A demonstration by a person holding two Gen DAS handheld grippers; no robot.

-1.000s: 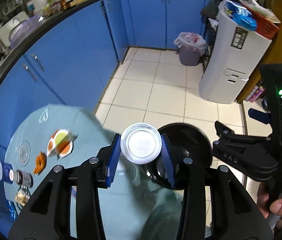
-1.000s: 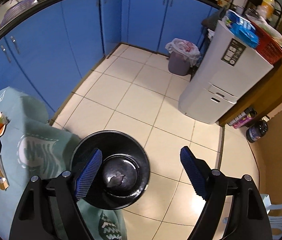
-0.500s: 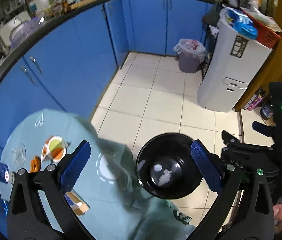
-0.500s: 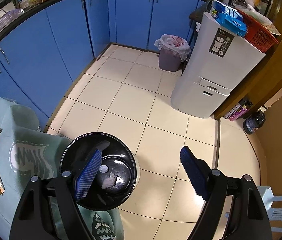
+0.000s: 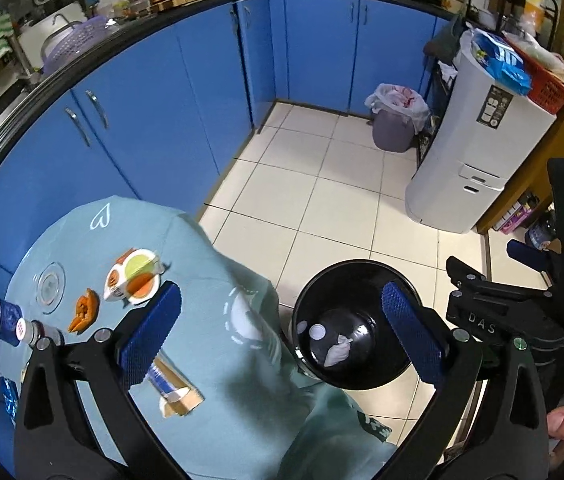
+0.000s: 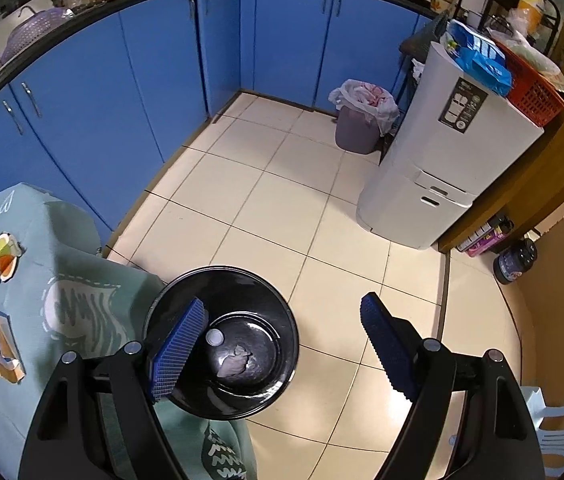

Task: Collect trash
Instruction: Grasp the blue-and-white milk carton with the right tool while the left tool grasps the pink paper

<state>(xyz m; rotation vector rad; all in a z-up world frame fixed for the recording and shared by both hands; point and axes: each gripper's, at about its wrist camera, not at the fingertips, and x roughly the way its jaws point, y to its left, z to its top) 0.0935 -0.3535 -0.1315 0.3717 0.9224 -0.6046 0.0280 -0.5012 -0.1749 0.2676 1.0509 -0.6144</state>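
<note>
A black trash bin (image 5: pixel 356 280) stands on the floor beside the table; it also shows in the right wrist view (image 6: pixel 222 276). Inside lie a small white cup (image 5: pixel 317 331) and a crumpled tissue (image 5: pixel 338 352), seen too in the right wrist view as cup (image 6: pixel 214 336) and tissue (image 6: pixel 236 362). My left gripper (image 5: pixel 280 334) is open and empty, above the table edge and bin. My right gripper (image 6: pixel 282 344) is open and empty above the bin. On the teal table (image 5: pixel 218 400) lie a torn carton (image 5: pixel 174 392), orange peel (image 5: pixel 84 314) and a wrapper pile (image 5: pixel 134 278).
A blue can (image 5: pixel 4 316), a small bottle (image 5: pixel 32 330) and a glass dish (image 5: pixel 50 286) stand at the table's left. Blue cabinets (image 5: pixel 162 92) line the back. A grey lined bin (image 5: pixel 396 122) and a white appliance (image 5: pixel 478 152) stand on the tiled floor.
My left gripper opened and let go of the white cup, which dropped into the black bin. The left gripper has risen and drawn back. The right gripper stayed open over the bin.
</note>
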